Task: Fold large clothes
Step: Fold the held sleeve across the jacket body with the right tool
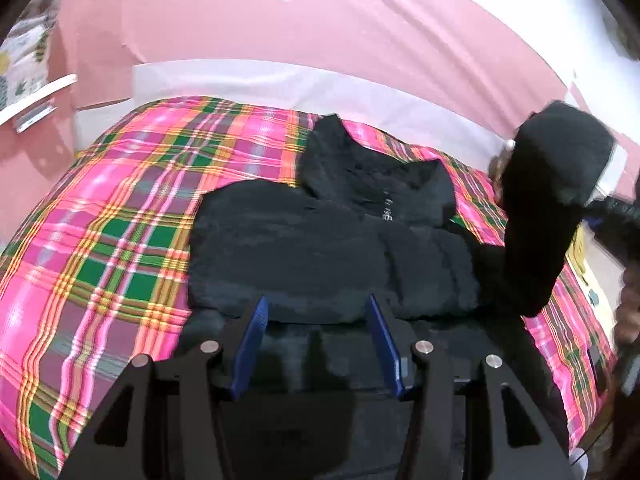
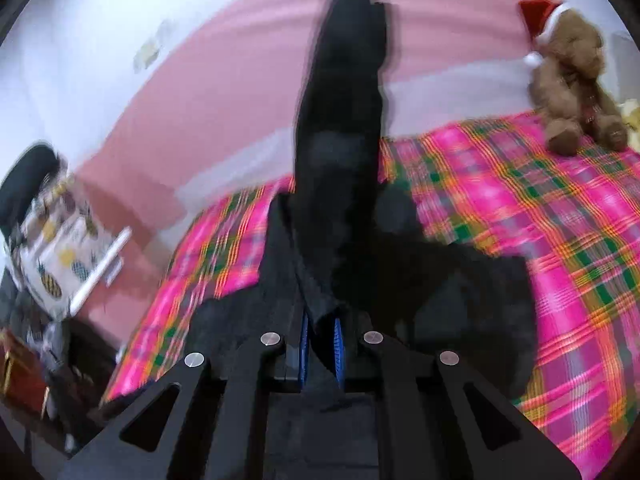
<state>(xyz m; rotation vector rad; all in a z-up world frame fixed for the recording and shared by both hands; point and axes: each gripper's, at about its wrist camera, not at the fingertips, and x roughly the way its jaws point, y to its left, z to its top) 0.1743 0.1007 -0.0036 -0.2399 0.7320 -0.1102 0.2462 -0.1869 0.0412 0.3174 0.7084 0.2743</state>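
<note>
A black hooded garment (image 1: 328, 240) lies partly folded on a pink, green and orange plaid bedspread (image 1: 120, 240). My left gripper (image 1: 318, 308) is open, its blue pads just over the garment's near edge, holding nothing. My right gripper (image 2: 320, 332) is shut on a black sleeve (image 2: 340, 140) and holds it lifted above the bed; the sleeve rises past the fingers. In the left wrist view the lifted sleeve (image 1: 548, 200) hangs at the right, above the garment. The rest of the garment (image 2: 460, 300) lies below the right gripper.
A brown teddy bear (image 2: 576, 80) with a red Santa hat sits at the bed's far right corner. A pink and white wall (image 1: 320, 20) runs behind the bed. A pineapple-print bag (image 2: 56, 248) and clutter stand beside the bed at the left.
</note>
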